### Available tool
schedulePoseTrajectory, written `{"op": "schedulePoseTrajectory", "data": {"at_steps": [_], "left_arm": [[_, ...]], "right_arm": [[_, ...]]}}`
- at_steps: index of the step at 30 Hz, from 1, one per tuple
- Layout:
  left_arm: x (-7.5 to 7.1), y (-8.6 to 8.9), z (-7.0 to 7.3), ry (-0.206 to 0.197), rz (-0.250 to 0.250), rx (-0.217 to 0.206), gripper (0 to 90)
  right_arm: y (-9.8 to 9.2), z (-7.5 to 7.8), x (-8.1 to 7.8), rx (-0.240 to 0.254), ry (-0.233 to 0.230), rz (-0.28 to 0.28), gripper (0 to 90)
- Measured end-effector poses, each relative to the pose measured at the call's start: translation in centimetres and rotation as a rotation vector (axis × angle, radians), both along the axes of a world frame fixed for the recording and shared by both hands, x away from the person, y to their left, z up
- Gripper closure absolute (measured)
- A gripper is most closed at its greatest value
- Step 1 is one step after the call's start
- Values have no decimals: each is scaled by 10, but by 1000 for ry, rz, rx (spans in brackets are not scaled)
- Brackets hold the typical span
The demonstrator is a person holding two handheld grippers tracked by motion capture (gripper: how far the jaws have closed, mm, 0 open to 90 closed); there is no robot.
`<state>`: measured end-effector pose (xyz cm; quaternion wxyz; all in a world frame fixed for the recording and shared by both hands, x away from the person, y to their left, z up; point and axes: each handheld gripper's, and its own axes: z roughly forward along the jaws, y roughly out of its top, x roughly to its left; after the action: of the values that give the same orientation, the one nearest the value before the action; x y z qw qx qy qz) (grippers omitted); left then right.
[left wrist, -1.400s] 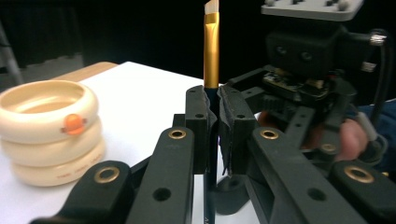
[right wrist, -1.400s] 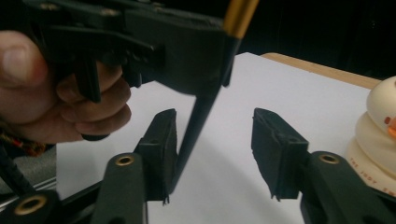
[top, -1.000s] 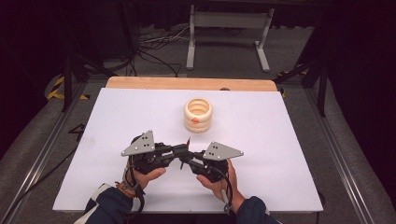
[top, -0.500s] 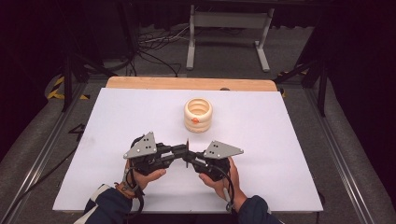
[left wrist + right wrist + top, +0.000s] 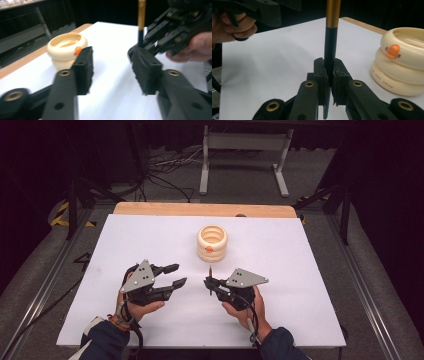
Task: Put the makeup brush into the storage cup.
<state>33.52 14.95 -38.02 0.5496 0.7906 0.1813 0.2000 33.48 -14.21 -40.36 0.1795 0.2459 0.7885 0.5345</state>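
A slim stick (image 5: 330, 37), black below and gold above, stands upright between the pads of my right gripper (image 5: 329, 72), which is shut on its lower end. From above, the stick (image 5: 210, 271) rises from the right gripper (image 5: 209, 282) near the middle of the white table top (image 5: 300, 270). My left gripper (image 5: 179, 274) is a short way to its left. Its jaws have just been opening and nothing is between them (image 5: 112, 67). A cream ringed cup (image 5: 212, 242) with an orange knob stands behind both grippers.
The white sheet covers a wooden table whose bare edge (image 5: 200, 209) shows at the back. Beyond it are a dark floor, cables and a metal stand (image 5: 245, 150). In the left gripper view the cup (image 5: 65, 50) stands past the left jaw.
The left gripper, shut against the right gripper's tips before, has opened and drawn back to the left. The right gripper has kept still with the stick upright in it.
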Motion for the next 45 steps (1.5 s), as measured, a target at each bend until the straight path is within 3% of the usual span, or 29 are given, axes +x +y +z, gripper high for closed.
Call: {"op": "schedulePoseTrajectory", "data": {"at_steps": [2,5,7,14,20,24,25,27,31,45], "left_arm": [[-1,6,-3,-2,27,37,390],[-2,18,-9,22,70,42,288],[-4,29,-14,28,109,84,210],[-12,62,-31,58,183,124,72],[-22,89,-51,104,200,136,43],[-27,99,-60,139,206,119,31],[-29,103,-61,144,200,94,30],[-30,103,-62,139,199,88,26],[-31,105,-61,133,180,34,26],[-26,100,-65,144,182,52,36]], "right_arm": [[-3,0,0,-12,-6,-3,842],[-8,1,1,-24,-14,-12,842],[-11,3,1,-30,-25,-15,842],[-22,8,2,-38,-45,-41,842],[-33,12,3,-28,-54,-66,842],[-40,16,4,-13,-59,-81,842],[-41,17,4,-10,-60,-85,842],[-42,18,4,-5,-62,-90,842],[-46,25,5,8,-81,-100,842],[-47,51,21,49,-132,-121,842]]}}
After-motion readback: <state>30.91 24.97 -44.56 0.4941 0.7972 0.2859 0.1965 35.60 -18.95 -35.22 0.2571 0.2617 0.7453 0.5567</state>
